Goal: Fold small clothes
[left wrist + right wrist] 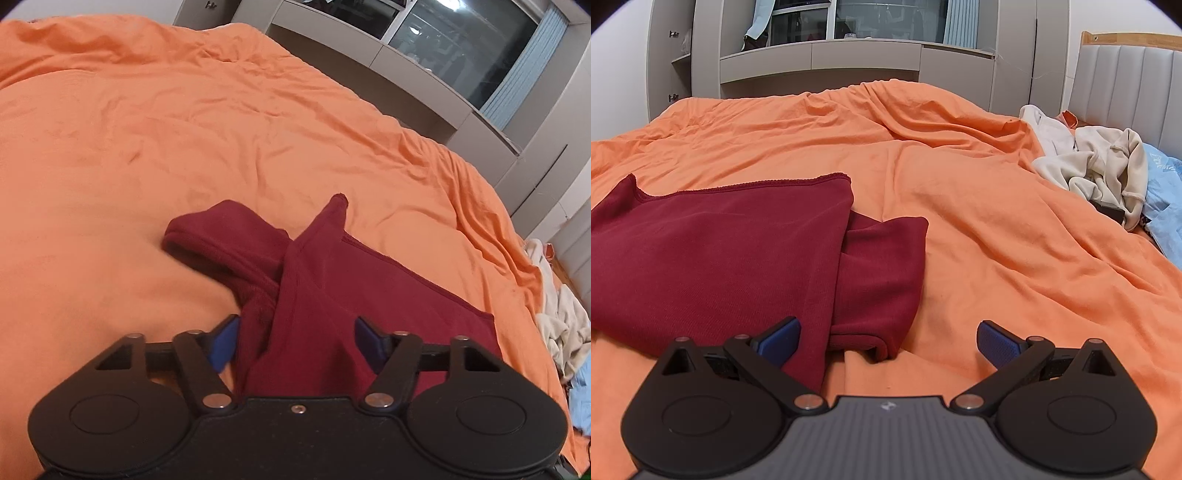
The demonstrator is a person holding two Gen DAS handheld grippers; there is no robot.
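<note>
Dark-red garment [713, 251], part-folded, rumpled

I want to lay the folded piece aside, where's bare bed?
Bare orange duvet lies between the red garment and the cream clothes pile, and beyond the garment toward the cabinets. The headboard side is crowded.

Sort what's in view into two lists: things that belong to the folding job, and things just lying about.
Belongs to the job:
- dark red garment, on the orange bedcover
- left gripper, open, red cloth between its fingers
- right gripper, open, holding nothing

Lying about:
- cream garments, heaped near the headboard
- light blue garment
</note>
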